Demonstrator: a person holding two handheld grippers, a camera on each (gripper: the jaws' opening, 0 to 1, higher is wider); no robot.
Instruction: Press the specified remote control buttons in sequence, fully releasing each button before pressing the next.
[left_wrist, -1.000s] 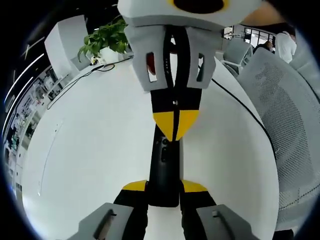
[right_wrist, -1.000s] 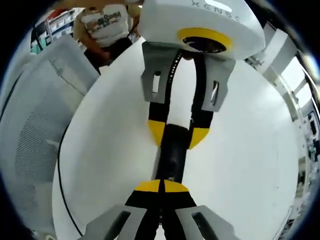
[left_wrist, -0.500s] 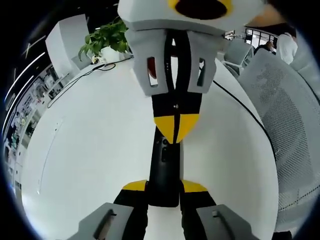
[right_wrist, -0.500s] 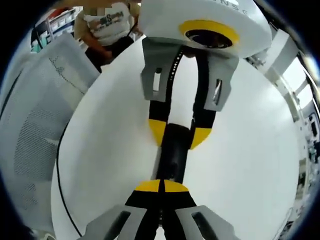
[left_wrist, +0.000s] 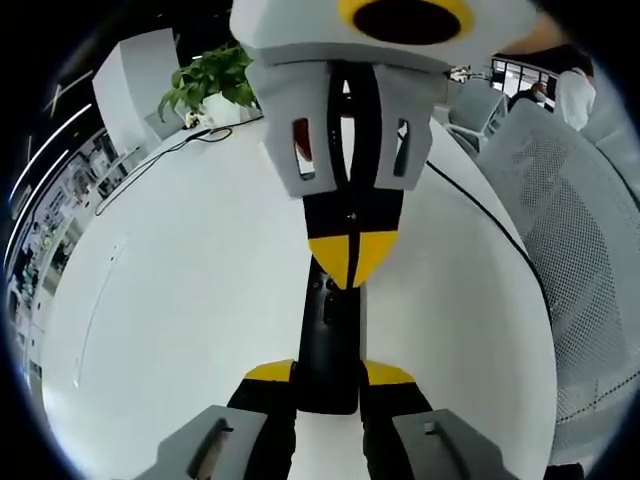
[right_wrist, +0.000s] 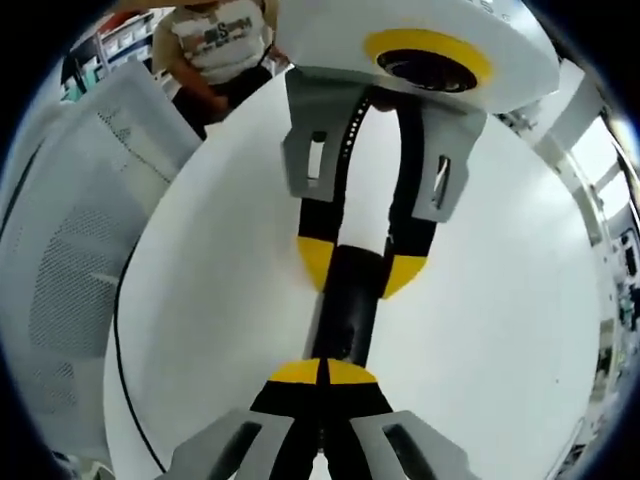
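Observation:
A slim black remote lies lengthwise over the white table. My left gripper is shut on its near end, one yellow-tipped jaw on each side. From the top of the left gripper view my right gripper reaches down, shut, with its joined yellow tips resting on the remote's button face. In the right gripper view the same right gripper has its shut tips on the remote, and the left gripper clamps the far end. Which button lies under the tips is hidden.
A black cable runs along the table's edge. Grey mesh chairs stand close to it. A potted plant sits at the far side of the table. A person stands beyond the table.
The right gripper's shut tips have crept slightly along the remote toward the left gripper. The left gripper's hold on the remote is the same.

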